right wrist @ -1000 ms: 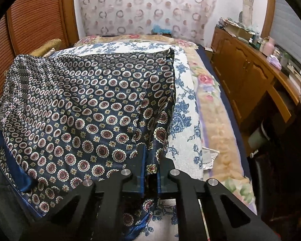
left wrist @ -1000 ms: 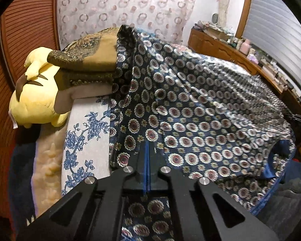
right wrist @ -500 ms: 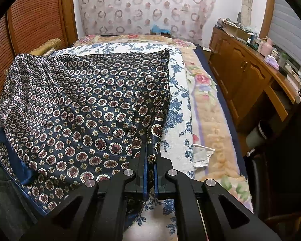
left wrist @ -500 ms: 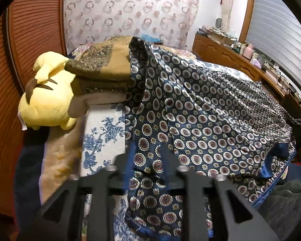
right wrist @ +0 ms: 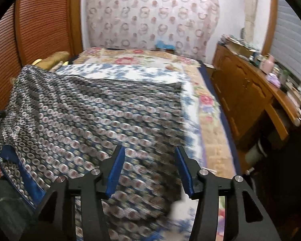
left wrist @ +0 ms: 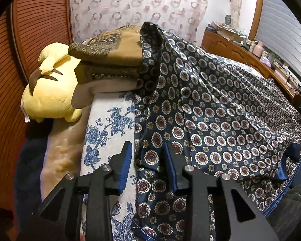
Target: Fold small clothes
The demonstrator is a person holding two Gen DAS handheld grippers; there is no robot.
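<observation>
Right wrist view smeared, patterned garment blurred, hem indistinct

Two matching black two-finger tools at the bottom of each wrist view, left gripper and right gripper, with angular arms pierced by triangular cut-outs, round silver screws at the pivots, and ribbed blue pads lining the fingertips.

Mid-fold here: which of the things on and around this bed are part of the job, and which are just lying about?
In the job:
patterned navy garment
left gripper, jaws open
right gripper, jaws just opened

Lying about:
yellow plush toy
folded brown blankets
floral bedsheet
wooden dresser
</observation>
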